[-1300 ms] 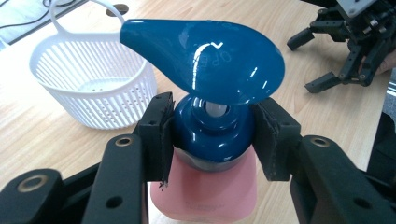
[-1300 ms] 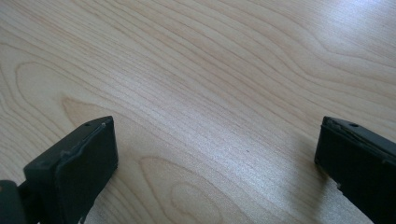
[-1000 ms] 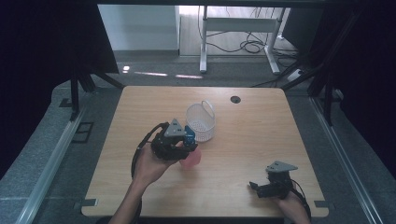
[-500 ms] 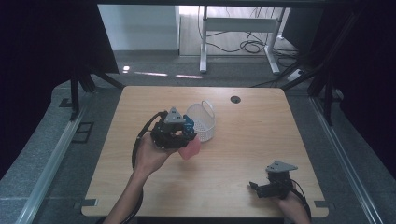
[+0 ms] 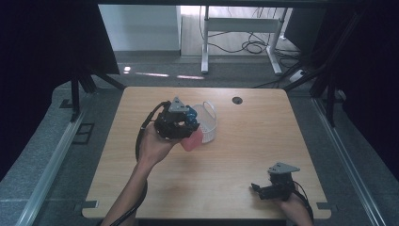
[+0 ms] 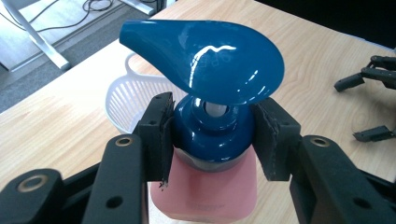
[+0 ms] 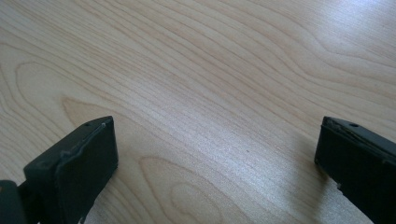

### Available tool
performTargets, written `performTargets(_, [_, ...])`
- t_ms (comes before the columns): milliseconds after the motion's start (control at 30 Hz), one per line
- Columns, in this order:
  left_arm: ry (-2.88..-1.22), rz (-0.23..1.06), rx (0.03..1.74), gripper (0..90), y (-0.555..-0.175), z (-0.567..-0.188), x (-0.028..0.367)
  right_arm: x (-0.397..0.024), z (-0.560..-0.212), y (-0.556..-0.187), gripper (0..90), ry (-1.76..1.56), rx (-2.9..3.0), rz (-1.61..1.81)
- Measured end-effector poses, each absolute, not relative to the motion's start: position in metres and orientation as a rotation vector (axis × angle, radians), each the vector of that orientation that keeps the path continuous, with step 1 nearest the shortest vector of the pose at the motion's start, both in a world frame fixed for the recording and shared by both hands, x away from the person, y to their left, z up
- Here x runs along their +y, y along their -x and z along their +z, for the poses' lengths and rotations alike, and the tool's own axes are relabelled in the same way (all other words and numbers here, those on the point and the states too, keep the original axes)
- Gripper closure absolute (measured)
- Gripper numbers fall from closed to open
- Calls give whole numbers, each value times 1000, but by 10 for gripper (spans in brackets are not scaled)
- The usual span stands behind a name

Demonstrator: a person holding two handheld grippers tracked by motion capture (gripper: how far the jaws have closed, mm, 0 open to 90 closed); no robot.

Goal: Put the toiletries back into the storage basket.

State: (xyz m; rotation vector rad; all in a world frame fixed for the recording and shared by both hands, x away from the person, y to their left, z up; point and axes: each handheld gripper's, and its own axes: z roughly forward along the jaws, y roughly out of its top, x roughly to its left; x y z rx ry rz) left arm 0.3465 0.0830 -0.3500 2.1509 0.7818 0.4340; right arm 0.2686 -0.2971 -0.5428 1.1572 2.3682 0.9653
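My left gripper [image 6: 210, 135] is squeezed tight on the blue neck of the one pink soap pump bottle [image 6: 205, 191], held up just beside the one white basket [image 5: 207, 121]. The picking up looks done; I think putting it in the basket is left. My right gripper [image 5: 273, 187] rests wide open, holding nothing, on the wooden table [image 5: 235, 165].

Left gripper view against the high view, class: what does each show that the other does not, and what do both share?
Left gripper view alone: both pads pressing the blue collar under the pump head.
High view alone: the forearm, the floor round the table, and a dark hole near the far edge.
Both: the pink bottle in the left claw, the white basket, the wooden table and the right claw.
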Motion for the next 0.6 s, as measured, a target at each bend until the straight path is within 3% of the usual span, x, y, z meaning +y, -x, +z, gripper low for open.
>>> performTargets(600, [-2098,488,858,529,-381,-335,83,-297,-543,-269,0,-1157,2368,966])
